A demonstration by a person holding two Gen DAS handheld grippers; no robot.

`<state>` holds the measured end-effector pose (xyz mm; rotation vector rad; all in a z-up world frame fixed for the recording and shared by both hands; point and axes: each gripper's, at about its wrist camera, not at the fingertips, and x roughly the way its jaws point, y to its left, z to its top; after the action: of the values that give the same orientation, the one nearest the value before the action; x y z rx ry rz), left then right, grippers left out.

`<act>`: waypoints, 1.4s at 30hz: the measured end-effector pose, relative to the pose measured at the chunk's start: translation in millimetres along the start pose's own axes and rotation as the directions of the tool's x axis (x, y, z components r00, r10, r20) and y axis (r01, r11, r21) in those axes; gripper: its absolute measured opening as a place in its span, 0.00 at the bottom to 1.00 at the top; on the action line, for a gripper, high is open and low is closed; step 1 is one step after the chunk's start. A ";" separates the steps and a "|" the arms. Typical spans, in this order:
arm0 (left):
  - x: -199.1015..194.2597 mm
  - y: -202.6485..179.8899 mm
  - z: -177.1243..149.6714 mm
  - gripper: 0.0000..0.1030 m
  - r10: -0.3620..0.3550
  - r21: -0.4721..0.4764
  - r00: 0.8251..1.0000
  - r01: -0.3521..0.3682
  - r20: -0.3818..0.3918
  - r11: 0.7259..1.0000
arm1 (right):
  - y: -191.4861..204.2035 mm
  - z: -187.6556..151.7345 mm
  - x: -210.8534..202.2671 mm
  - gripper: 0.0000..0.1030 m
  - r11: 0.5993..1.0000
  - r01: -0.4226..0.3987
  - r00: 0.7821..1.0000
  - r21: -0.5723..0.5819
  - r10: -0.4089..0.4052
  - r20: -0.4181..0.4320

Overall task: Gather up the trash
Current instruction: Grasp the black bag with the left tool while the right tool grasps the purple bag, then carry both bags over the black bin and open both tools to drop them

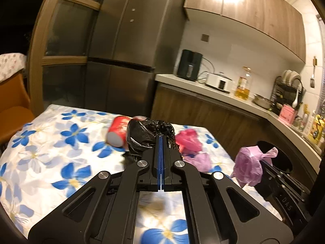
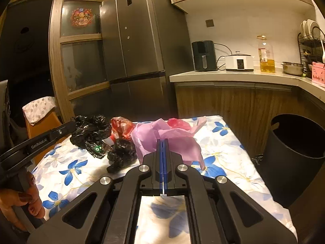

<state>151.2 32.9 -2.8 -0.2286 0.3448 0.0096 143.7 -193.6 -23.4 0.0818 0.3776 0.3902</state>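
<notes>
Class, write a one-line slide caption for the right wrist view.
Right gripper shut on a pink plastic bag over the flowered table, black bin alongside.

Table (image 2: 233, 142) near edge & left half: bare cloth, free to pass. Middle/far side cluttered: black bags (image 2: 89, 134), red bag (image 2: 121, 126), pink bags (image 2: 162, 136) bunched close together, little gap btwn them. Red can (image 1: 117, 130) lies on its side by a black bag (image 1: 146, 132). Bin (image 2: 294, 142) just off table's right edge, mouth open. Fridge (image 2: 142, 40) & counter (image 2: 233, 75) wall off the far side. Orange chair (image 2: 42, 126) at the table's left.
</notes>
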 end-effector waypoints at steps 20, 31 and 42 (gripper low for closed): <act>29.7 -157.6 3.5 0.00 -0.314 0.129 0.950 0.312 -0.006 0.941 | -102.7 29.2 -55.4 0.01 0.974 0.218 0.968 0.055 -0.223 0.113; 57.1 -266.2 -0.8 0.00 -0.494 0.199 0.868 0.493 -0.046 0.847 | -181.2 43.4 -75.8 0.01 0.928 0.350 0.923 0.129 -0.365 0.120; 90.2 -321.0 -14.3 0.00 -0.561 0.216 0.824 0.564 -0.083 0.797 | -225.1 48.4 -71.4 0.01 0.912 0.373 0.912 0.171 -0.394 0.115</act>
<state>246.7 -285.6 24.5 -0.0913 0.2783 -0.6255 180.7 -429.2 12.3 0.1748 0.2665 -0.0362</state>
